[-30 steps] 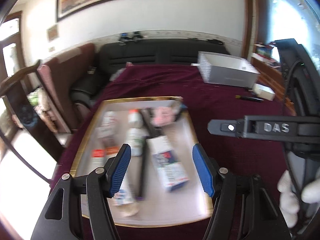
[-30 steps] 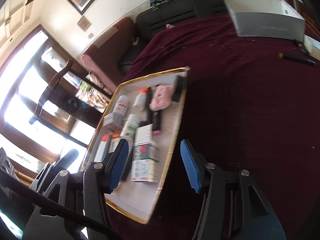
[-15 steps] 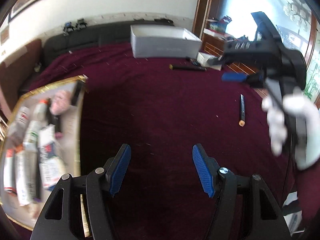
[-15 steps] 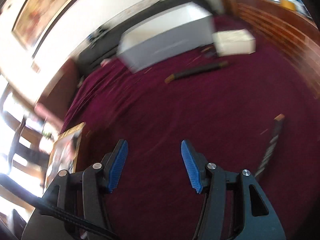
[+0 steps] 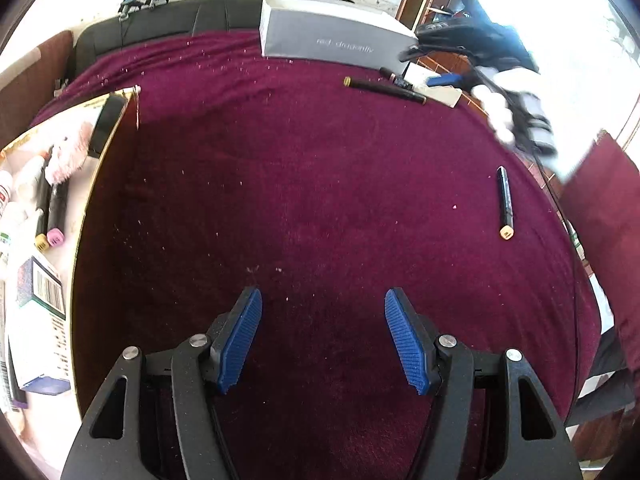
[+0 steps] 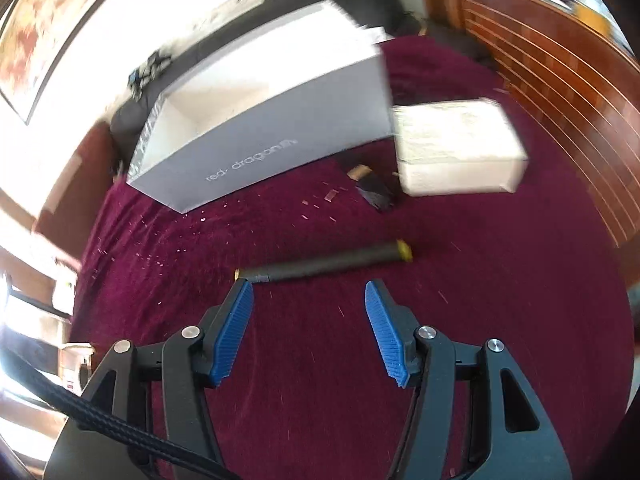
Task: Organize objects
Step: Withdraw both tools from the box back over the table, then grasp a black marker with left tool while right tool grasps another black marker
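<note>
My left gripper (image 5: 323,296) hangs open over bare maroon cloth, nothing between its pads. A gold-rimmed tray (image 5: 90,184) at the left edge holds markers (image 5: 56,208), a pink fluffy item (image 5: 70,148), a barcoded carton (image 5: 40,320) and bottles. A black marker with an orange cap (image 5: 505,204) lies loose on the right. My right gripper (image 6: 309,288) is opening and holds nothing. Just beyond its tips a long black pen (image 6: 328,262) lies crosswise. The left wrist view shows the same pen (image 5: 384,89) far off, with a white-gloved hand (image 5: 500,116) on the right gripper.
A grey open box (image 6: 256,148) stands at the table's far side, also visible as the grey box (image 5: 332,40). Beside it sit a small white box (image 6: 456,148) and a small dark item (image 6: 374,192). A wooden slatted wall (image 6: 560,92) borders the right.
The left gripper swung right, off the tray, and sank toward bare cloth. The right gripper travelled from beside the tray to the far right, arriving just short of the long black pen.
</note>
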`<move>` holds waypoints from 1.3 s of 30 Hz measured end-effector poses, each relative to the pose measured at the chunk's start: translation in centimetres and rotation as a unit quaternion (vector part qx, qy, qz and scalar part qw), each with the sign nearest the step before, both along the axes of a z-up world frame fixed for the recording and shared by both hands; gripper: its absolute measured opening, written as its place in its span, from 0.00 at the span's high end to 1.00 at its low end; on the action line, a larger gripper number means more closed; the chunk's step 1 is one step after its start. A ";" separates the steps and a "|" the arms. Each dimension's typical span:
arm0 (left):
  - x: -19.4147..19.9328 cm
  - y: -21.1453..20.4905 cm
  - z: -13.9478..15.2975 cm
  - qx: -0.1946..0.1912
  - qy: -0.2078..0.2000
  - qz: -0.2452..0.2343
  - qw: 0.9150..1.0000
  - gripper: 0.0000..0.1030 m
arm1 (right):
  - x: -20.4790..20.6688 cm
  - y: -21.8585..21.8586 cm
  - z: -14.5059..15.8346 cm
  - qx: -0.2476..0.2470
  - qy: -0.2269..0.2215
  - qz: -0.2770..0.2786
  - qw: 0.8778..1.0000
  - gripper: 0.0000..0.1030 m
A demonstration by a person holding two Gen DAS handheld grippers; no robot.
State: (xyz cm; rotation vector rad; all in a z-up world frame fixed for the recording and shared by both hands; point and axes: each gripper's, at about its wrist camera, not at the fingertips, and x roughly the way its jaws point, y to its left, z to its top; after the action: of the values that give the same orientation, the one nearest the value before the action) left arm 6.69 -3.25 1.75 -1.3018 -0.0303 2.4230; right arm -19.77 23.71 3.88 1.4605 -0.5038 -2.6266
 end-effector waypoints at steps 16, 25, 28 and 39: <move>-0.2 -0.1 -0.4 0.014 0.000 -0.005 1.000 0.32 | 6.0 -7.3 -2.8 -0.059 -0.108 0.207 0.971 0.42; -1.7 -0.3 1.9 0.038 -0.005 0.025 0.999 0.33 | 17.7 3.6 1.4 -0.055 -0.015 0.024 0.998 0.39; -2.9 0.6 2.9 0.034 0.002 0.039 0.999 0.33 | 20.3 7.1 0.2 -0.057 -0.019 -0.025 0.998 0.34; -8.4 3.6 2.5 -0.059 0.021 0.086 0.994 0.33 | 21.8 5.7 -2.3 0.042 -0.002 -0.062 0.997 0.34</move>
State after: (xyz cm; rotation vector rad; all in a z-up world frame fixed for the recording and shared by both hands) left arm -1.70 0.39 4.25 -1.3487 0.0138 2.6324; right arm 2.02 29.44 1.59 1.5050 -0.5068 -2.7732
